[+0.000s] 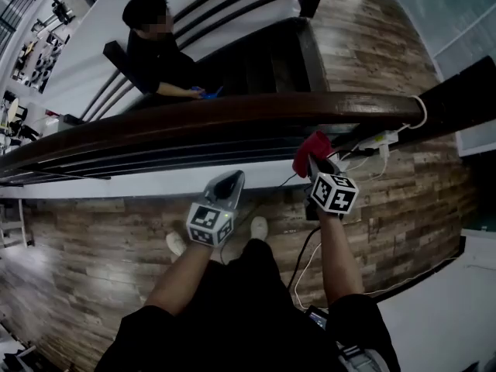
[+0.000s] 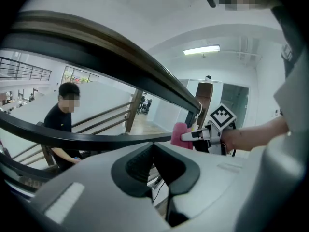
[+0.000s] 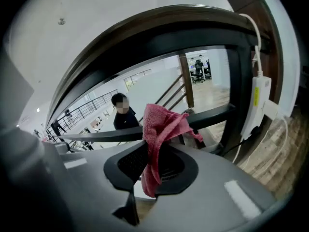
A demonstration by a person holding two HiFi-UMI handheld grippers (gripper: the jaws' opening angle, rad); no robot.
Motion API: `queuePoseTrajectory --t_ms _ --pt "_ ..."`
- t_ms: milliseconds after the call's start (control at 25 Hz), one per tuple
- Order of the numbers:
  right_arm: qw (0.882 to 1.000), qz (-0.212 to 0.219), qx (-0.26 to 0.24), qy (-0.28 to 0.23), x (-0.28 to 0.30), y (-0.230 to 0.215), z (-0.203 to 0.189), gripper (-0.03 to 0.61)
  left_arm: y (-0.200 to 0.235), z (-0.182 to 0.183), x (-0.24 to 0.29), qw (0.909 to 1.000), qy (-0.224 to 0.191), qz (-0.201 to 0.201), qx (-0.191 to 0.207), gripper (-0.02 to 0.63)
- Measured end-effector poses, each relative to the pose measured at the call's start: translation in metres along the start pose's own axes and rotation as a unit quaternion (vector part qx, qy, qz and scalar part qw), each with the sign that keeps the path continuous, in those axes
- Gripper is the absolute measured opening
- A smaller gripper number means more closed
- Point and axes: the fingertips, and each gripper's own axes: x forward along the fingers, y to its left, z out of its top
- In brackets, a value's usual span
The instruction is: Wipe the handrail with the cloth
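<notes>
A dark wooden handrail point(image 1: 232, 111) curves across the head view from lower left to right. It arches overhead in the left gripper view point(image 2: 120, 47) and in the right gripper view point(image 3: 145, 28). A red cloth point(image 1: 312, 144) is pinched in my right gripper point(image 1: 314, 161), just under the rail's near side. The cloth point(image 3: 157, 134) droops between that gripper's point(image 3: 154, 151) jaws. My left gripper point(image 1: 231, 180) hangs lower and to the left, jaws together with nothing in them point(image 2: 154, 146). From there I see the cloth point(image 2: 179, 133) and the right gripper point(image 2: 193, 136).
Below the rail a person in black point(image 1: 159, 53) sits on the stairs. Thin dark lower rails point(image 1: 155, 161) run under the handrail. A white power adapter point(image 1: 380, 139) with cables hangs by the dark post point(image 1: 465, 91). Wood-plank floor point(image 1: 93, 246) lies underfoot.
</notes>
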Motion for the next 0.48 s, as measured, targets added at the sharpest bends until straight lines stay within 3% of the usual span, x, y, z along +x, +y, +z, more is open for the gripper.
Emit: queuePoseTrajectory --t_ms 240,480 --pt "0.997 0.058 -0.033 0.044 0.028 0.149 -0.068 0.046 0.093 0.000 -0.100 0.9978 -0.029 0.057 -0.016 0.000" --pt "0.985 0.127 -0.099 0.055 0.066 0.317 -0.095 0.046 0.200 0.012 -0.213 0.9902 -0.064 0.124 -0.007 0.000"
